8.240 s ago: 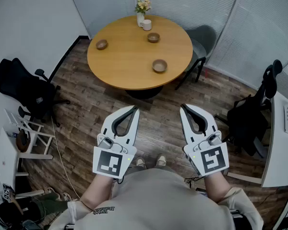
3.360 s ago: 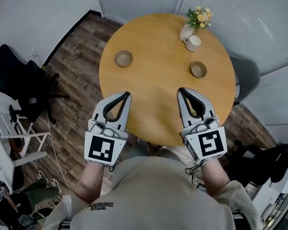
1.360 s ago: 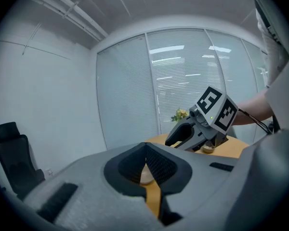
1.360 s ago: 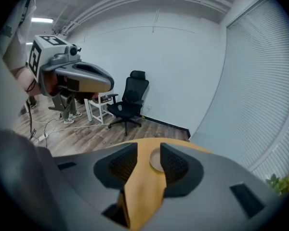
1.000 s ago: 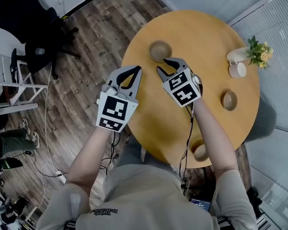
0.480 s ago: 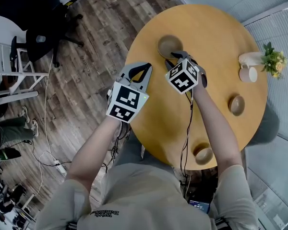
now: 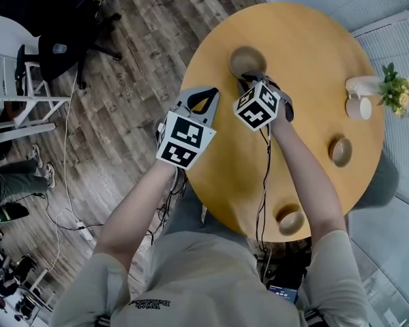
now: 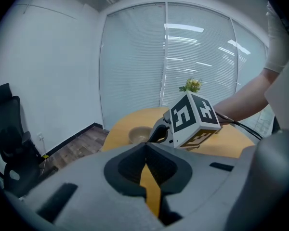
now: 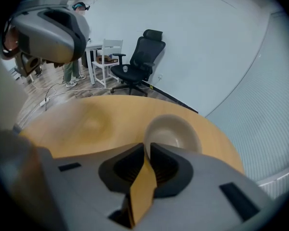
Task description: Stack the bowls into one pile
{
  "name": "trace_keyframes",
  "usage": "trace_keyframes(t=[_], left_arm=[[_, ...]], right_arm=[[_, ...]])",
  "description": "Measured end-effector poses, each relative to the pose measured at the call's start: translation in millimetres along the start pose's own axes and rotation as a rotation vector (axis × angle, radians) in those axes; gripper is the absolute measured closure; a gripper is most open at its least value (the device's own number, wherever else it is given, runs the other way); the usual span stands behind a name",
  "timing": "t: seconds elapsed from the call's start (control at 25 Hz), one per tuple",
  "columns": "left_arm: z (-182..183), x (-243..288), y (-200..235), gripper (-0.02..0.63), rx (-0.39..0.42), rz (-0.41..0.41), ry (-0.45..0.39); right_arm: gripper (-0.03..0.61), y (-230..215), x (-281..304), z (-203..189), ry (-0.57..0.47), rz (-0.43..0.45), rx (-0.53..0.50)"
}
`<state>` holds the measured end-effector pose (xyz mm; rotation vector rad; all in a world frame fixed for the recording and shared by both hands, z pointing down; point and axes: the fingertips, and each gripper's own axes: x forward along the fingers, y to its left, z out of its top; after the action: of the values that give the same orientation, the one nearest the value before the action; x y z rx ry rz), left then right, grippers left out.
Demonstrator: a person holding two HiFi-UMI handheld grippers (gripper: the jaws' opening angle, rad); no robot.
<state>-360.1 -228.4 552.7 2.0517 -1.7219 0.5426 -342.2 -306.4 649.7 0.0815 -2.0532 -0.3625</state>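
Three tan bowls sit apart on the round wooden table (image 7: pixel 307 60): one at the far left (image 7: pixel 247 60), one at the right (image 7: pixel 341 151), one near the front edge (image 7: pixel 291 219). My right gripper (image 7: pixel 249 78) is at the far-left bowl's near rim. In the right gripper view that bowl (image 9: pixel 173 131) lies just past the right gripper (image 9: pixel 147 147), whose jaws are open by a narrow gap with the rim at the gap. My left gripper (image 7: pixel 206 90) hovers shut and empty at the table's left edge. The left gripper (image 8: pixel 145 146) looks toward the same bowl (image 8: pixel 139 134).
A white cup (image 7: pixel 360 107) and a vase of flowers (image 7: pixel 388 87) stand at the table's far right. On the wooden floor to the left are a black office chair (image 7: pixel 54 46), a white chair (image 7: pixel 13 94) and loose cables (image 7: pixel 68 210). A person's legs (image 7: pixel 13 172) show at the left edge.
Both grippers have edged forward over the table. The right gripper's tips have come up to the far-left bowl's near rim and parted slightly. All three bowls stay in place.
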Motion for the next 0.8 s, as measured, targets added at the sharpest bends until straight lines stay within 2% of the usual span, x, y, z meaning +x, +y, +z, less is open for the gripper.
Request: trace_keyframes(t=[0.16, 0.32, 0.52, 0.8], left_arm=[[-4, -2, 3, 0.592, -0.007, 0.012, 0.002], [-4, -8, 6, 0.593, -0.033, 0.02, -0.006], [2, -18, 12, 0.594, -0.038, 0.035, -0.016], [33, -35, 5, 0.592, -0.01, 0.035, -0.063]], right_arm=[[0.534, 0, 4, 3, 0.005, 0.003, 0.004], [0.543, -5, -6, 11, -0.044, 0.017, 0.102], [0.545, -11, -36, 27, -0.114, 0.018, 0.162], [0.545, -13, -97, 45, -0.225, -0.011, 0.223]])
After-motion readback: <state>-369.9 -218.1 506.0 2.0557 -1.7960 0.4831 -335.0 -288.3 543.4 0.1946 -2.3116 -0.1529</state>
